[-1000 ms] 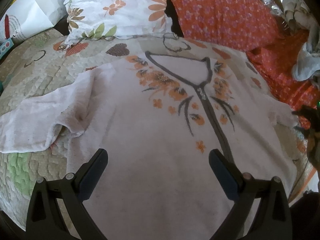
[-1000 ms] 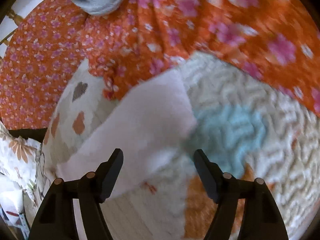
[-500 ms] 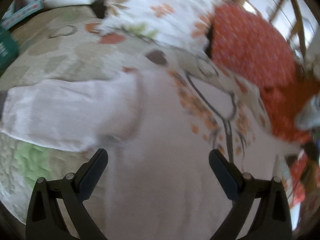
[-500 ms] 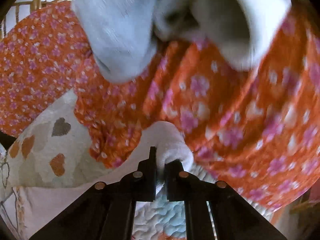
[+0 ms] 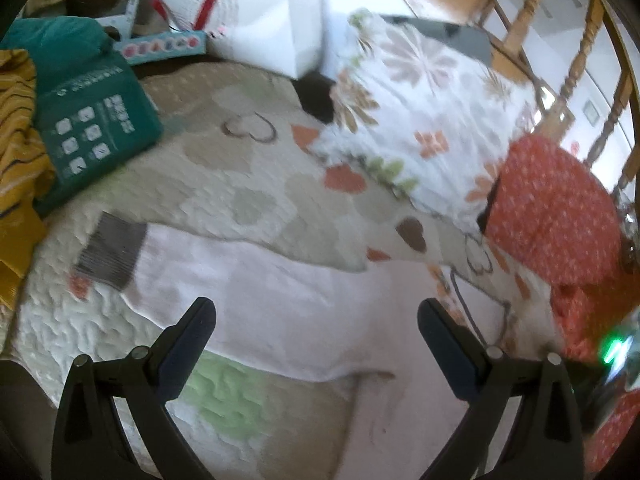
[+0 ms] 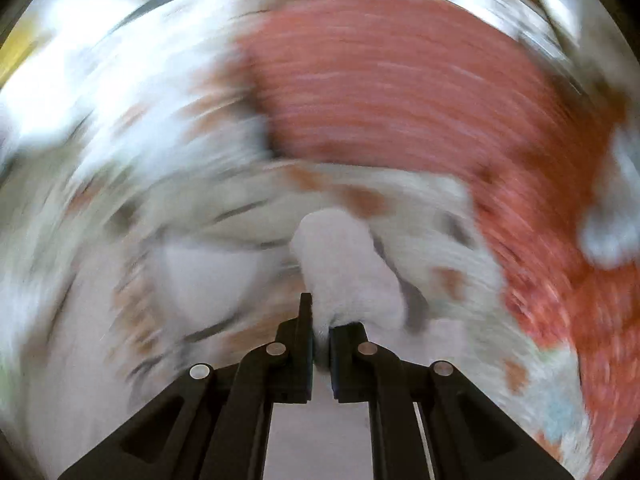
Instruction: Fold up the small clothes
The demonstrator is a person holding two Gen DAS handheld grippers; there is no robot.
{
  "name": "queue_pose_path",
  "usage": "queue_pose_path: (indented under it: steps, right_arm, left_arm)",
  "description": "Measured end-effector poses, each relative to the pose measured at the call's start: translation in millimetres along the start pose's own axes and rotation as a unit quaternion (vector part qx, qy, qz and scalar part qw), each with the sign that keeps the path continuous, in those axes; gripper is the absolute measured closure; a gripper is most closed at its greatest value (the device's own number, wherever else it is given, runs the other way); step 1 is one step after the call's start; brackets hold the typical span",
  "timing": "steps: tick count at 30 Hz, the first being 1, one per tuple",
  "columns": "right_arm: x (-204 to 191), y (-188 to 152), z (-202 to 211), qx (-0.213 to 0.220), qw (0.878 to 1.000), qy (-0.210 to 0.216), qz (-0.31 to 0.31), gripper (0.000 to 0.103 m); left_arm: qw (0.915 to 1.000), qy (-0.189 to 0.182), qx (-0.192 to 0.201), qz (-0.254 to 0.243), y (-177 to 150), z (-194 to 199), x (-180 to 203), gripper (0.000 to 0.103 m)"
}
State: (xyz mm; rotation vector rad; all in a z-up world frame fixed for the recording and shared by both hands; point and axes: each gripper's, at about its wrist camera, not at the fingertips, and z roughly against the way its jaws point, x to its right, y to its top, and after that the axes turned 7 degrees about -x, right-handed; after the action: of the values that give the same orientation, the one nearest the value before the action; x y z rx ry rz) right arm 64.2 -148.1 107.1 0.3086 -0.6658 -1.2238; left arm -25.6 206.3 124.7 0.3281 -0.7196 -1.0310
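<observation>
A small white shirt with orange flowers and grey trim lies flat on a quilted bedspread. Its left sleeve, ending in a grey ribbed cuff, stretches out to the left. My left gripper is open and empty, hovering just above that sleeve. My right gripper is shut on the shirt's white right sleeve and holds it lifted over the shirt's neckline. The right wrist view is heavily blurred by motion.
A floral pillow and an orange pillow lie at the head of the bed. A teal package, yellow striped cloth and a white box sit at the left and back. Wooden bed rails stand behind.
My right gripper shut on the right sleeve and swung it up and over toward the shirt's middle. My left gripper moved left from the shirt's body to above the left sleeve, staying open.
</observation>
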Motion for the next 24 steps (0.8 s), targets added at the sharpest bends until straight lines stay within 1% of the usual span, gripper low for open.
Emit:
queue_pose_path:
  steps: [1, 2, 3, 4, 5, 6, 7, 9, 11, 13, 16, 17, 19, 20, 21, 23, 24]
  right_arm:
    - [-42.6, -5.8, -4.2, -0.004, 0.997, -0.002, 0.074, 0.096]
    - [-85.0, -17.8, -8.5, -0.006, 0.989, -0.015, 0.15, 0.096]
    - [-117.2, -30.9, -12.8, -0.004, 0.977, -0.035, 0.21, 0.095]
    - [-138.6, -42.2, -15.0, 0.001, 0.967, -0.051, 0.25, 0.091]
    - [-155.9, -53.1, -15.1, 0.009, 0.958, -0.065, 0.28, 0.081]
    - [-162.8, -59.0, -14.0, 0.014, 0.955, -0.07, 0.289, 0.075]
    - [-163.2, -62.3, -12.1, 0.017, 0.954, -0.074, 0.29, 0.069]
    - [-158.0, -64.6, -7.0, 0.02, 0.957, -0.074, 0.281, 0.063]
    - [-148.7, -65.6, -1.6, 0.02, 0.96, -0.07, 0.271, 0.049]
    - [-129.2, -64.9, 4.1, 0.014, 0.967, -0.051, 0.249, 0.046]
    - [-92.7, -55.3, 13.0, -0.007, 0.984, 0.009, 0.178, 0.046]
    - [-72.6, -47.5, 15.0, -0.016, 0.991, 0.044, 0.128, 0.046]
    - [-47.3, -36.8, 11.3, -0.03, 0.994, 0.09, 0.056, 0.046]
    - [-27.0, -28.6, 3.3, -0.044, 0.991, 0.123, -0.004, 0.046]
    - [-13.9, -24.1, -4.8, -0.053, 0.986, 0.148, -0.047, 0.046]
    - [4.8, -17.1, -27.8, -0.075, 0.971, 0.193, -0.12, 0.046]
    - [7.6, -16.5, -36.0, -0.083, 0.966, 0.203, -0.139, 0.046]
  left_arm:
    - [1.0, -0.001, 0.004, 0.005, 2.1, 2.4, -4.2, 0.002]
    - [0.9999, -0.002, 0.006, 0.009, 3.3, 4.2, -6.7, 0.002]
    - [0.9999, -0.003, 0.006, 0.011, 4.1, 5.6, -9.5, 0.002]
    - [0.9999, -0.003, 0.006, 0.013, 4.7, 6.1, -11.9, 0.002]
    - [0.9999, -0.004, 0.006, 0.015, 5.2, 6.4, -13.1, 0.002]
    - [0.9998, -0.007, 0.005, 0.017, 5.9, 7.0, -14.7, 0.002]
    - [0.9998, -0.009, 0.005, 0.018, 6.2, 7.5, -15.2, 0.002]
    - [0.9998, -0.011, 0.006, 0.018, 6.2, 8.4, -16.2, 0.002]
    - [0.9997, -0.011, 0.004, 0.019, 5.8, 8.0, -16.6, 0.002]
    - [0.9997, -0.014, -0.001, 0.022, 5.4, 7.2, -18.0, 0.002]
    - [0.9996, -0.012, -0.004, 0.023, 4.2, 6.6, -19.2, 0.002]
    - [0.9996, -0.012, -0.005, 0.024, 4.3, 6.8, -19.7, 0.002]
    - [0.9996, -0.013, -0.005, 0.023, 4.3, 5.6, -19.5, 0.002]
    - [0.9996, -0.013, -0.007, 0.024, 3.8, 4.2, -19.5, 0.002]
    - [0.9995, -0.015, -0.011, 0.025, 3.0, 2.4, -19.1, 0.002]
    - [0.9994, -0.017, -0.017, 0.026, 1.2, -1.6, -17.9, 0.002]
    - [0.9994, -0.016, -0.018, 0.025, 0.4, -3.7, -16.8, 0.002]
